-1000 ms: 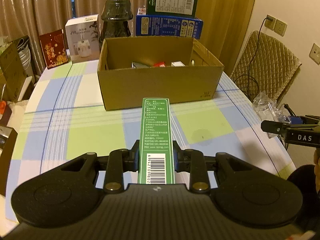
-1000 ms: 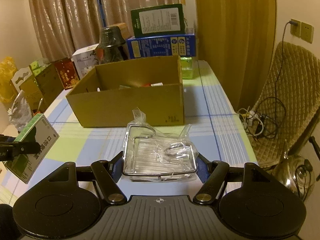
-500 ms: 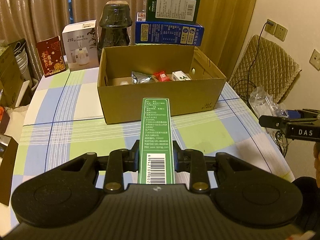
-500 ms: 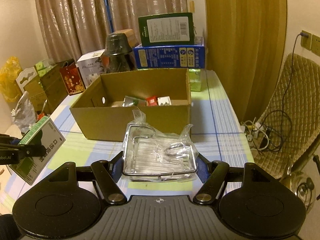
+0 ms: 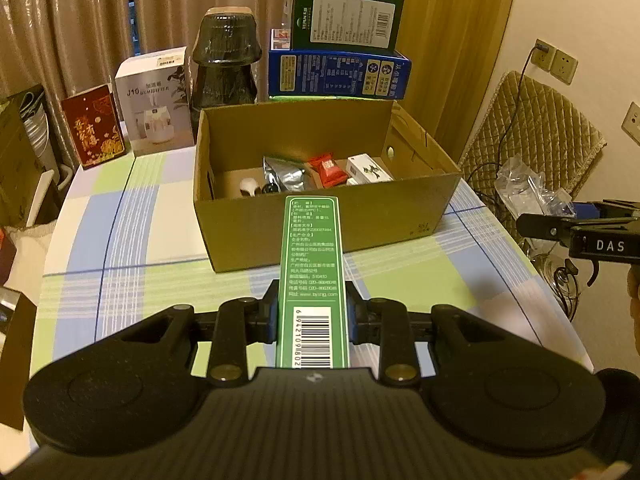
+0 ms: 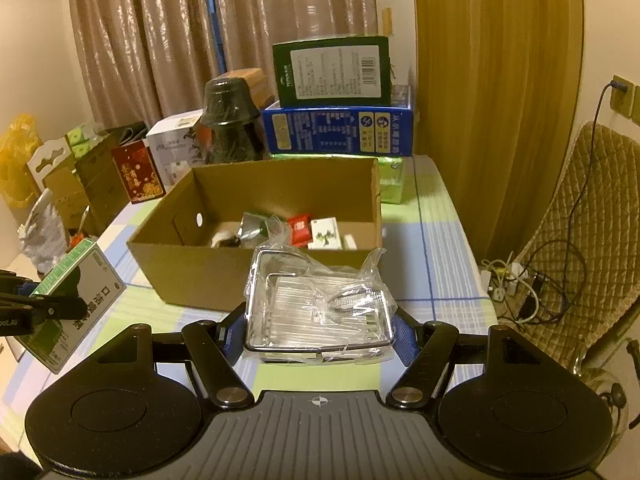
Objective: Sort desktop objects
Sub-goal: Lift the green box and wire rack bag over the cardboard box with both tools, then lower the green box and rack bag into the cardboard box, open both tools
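Note:
My left gripper (image 5: 312, 312) is shut on a long green medicine box (image 5: 313, 264), held above the checked tablecloth in front of the open cardboard box (image 5: 320, 232). My right gripper (image 6: 318, 328) is shut on a wire rack in a clear plastic bag (image 6: 320, 304), held just before the same cardboard box (image 6: 200, 272). The cardboard box holds a silver pouch (image 5: 284, 172), a red packet (image 5: 330, 168) and a white packet (image 5: 366, 168). The green box also shows at the left of the right wrist view (image 6: 80, 296), and the right gripper at the right of the left wrist view (image 5: 576, 232).
Behind the cardboard box stand a dark jar (image 5: 224, 64), a white humidifier box (image 5: 154, 100), a red box (image 5: 98, 124) and a blue box (image 5: 338, 74) with a green box on top (image 5: 346, 16). A padded chair (image 5: 528, 128) and cables lie right of the table.
Both grippers have risen and come closer to the cardboard box, so its contents show more fully. Each keeps its hold.

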`<control>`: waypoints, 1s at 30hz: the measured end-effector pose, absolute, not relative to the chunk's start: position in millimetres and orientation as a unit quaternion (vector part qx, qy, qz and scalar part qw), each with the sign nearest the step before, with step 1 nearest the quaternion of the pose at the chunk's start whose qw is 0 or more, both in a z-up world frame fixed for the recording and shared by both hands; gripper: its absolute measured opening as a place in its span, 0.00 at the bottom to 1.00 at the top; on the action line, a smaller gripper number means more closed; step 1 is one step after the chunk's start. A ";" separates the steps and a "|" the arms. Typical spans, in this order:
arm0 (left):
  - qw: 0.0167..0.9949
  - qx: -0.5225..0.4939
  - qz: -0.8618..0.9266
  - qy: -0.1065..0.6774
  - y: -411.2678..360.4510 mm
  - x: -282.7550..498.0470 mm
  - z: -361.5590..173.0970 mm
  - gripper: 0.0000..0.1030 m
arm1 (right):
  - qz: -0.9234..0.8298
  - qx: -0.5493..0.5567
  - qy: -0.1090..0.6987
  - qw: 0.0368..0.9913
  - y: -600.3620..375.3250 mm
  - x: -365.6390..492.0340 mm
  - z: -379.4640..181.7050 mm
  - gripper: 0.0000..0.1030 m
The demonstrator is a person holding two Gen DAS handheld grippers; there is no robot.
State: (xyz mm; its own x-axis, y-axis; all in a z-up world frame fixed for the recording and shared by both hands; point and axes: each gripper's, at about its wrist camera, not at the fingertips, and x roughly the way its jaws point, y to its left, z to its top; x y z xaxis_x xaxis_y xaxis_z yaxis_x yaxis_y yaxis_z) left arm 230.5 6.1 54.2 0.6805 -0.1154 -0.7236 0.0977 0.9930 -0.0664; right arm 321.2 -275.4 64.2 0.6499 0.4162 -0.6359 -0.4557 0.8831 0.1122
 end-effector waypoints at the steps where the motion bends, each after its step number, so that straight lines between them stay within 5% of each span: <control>1: 0.916 -0.009 -0.059 0.396 7.0 234.0 55.2 0.24 | 0.241 -0.027 0.344 0.907 -275.0 324.1 65.2 0.66; 30: 0.914 0.018 -0.066 0.400 24.6 362.2 67.9 0.24 | 0.272 -0.075 0.337 0.898 -202.0 418.8 70.8 0.66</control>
